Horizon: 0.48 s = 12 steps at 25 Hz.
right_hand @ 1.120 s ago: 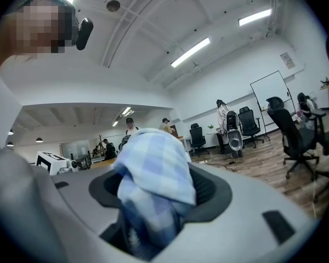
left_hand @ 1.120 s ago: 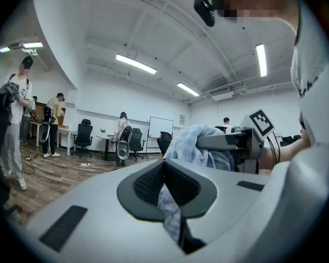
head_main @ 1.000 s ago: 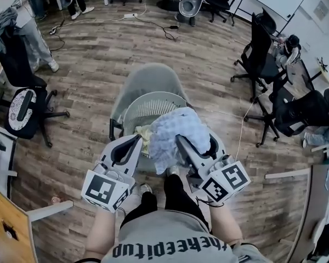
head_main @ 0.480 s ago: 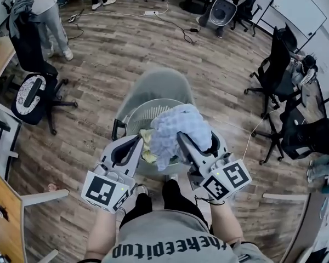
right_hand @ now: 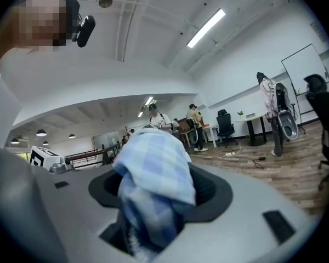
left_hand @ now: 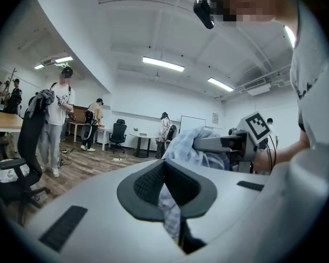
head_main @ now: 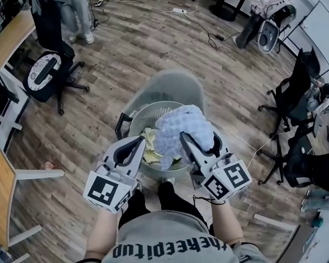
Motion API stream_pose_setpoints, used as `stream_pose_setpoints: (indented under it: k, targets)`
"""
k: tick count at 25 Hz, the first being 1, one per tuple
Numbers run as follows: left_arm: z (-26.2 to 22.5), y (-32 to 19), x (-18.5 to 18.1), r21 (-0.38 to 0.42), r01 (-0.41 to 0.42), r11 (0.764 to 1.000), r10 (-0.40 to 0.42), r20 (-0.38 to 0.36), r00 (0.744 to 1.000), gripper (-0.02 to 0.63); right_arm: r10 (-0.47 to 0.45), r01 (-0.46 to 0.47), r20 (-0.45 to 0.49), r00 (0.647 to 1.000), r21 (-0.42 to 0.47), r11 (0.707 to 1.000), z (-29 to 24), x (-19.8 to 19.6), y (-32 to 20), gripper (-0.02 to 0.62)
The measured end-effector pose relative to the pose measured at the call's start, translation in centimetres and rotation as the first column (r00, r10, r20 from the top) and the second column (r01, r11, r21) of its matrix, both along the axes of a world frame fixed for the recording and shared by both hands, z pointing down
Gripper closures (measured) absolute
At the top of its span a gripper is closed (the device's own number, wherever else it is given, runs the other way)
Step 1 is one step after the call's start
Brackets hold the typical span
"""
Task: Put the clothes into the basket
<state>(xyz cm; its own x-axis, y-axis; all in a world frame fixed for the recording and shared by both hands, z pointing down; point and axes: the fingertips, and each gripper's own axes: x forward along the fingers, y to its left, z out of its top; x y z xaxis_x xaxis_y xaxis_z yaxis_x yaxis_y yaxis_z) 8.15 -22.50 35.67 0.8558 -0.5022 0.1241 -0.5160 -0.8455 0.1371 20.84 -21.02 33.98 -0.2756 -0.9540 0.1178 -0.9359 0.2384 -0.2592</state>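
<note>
A light blue checked garment (head_main: 183, 126) hangs bunched over the right half of a round pale laundry basket (head_main: 138, 119). The basket stands on a grey chair (head_main: 163, 85) and holds a yellowish cloth (head_main: 150, 146). My left gripper (head_main: 137, 143) is shut on a thin edge of the garment (left_hand: 169, 210). My right gripper (head_main: 185, 138) is shut on a thick bunch of the same garment (right_hand: 152, 171), which fills its jaws. Both grippers point roughly level, side by side above the basket's near rim.
Black office chairs (head_main: 296, 95) stand at the right, and another chair (head_main: 46, 75) at the left beside a wooden desk (head_main: 10, 37). A person (head_main: 71, 1) stands at the top left. Cables (head_main: 200, 23) lie on the wooden floor beyond the basket.
The view has swung, so the room has shifted around the basket. Both grippers have kept hold of the garment and carried it slightly further over the basket.
</note>
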Motion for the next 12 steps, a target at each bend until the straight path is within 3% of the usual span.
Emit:
stream_pose_setpoints:
  k: [12]
  targets:
    - [2.1,-0.1,1.2,-0.050,0.133,0.990,-0.132,0.025,0.991,0.592,-0.125,0.125,-0.002,0.992,-0.093,0.988,4.3,1.2,-2.3,0.316]
